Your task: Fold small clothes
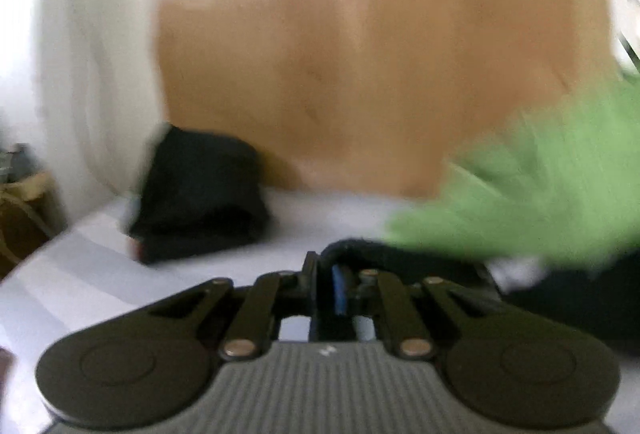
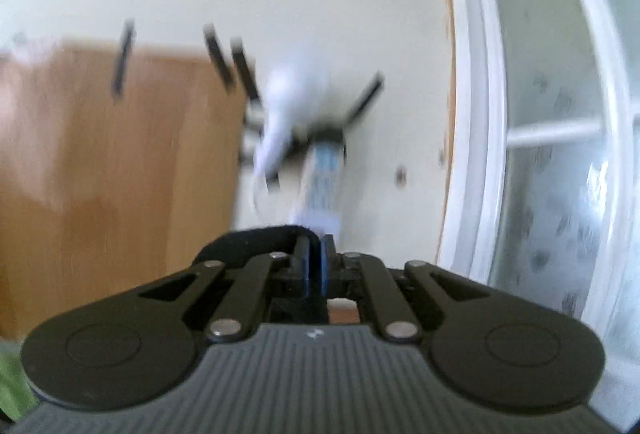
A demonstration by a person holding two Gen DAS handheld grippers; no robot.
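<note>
Open white surface (image 1: 100, 274) w/ room at front left. Black folded pile (image 1: 196, 194) blocks far left, green cloth (image 1: 540, 202) crowds the right. Brown wooden panel (image 1: 360, 54) closes the back; window frame (image 2: 472, 114) walls right-wrist view's right side.

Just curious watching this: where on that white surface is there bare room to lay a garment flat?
Bare white surface lies left of the left tongs, below the dark folded pile, and between that pile and the green cloth. The right side is crowded by green and black fabric.

Folded garment (image 1: 196, 194) on table (image 1: 80, 274), left of cloth (image 1: 540, 194).
</note>
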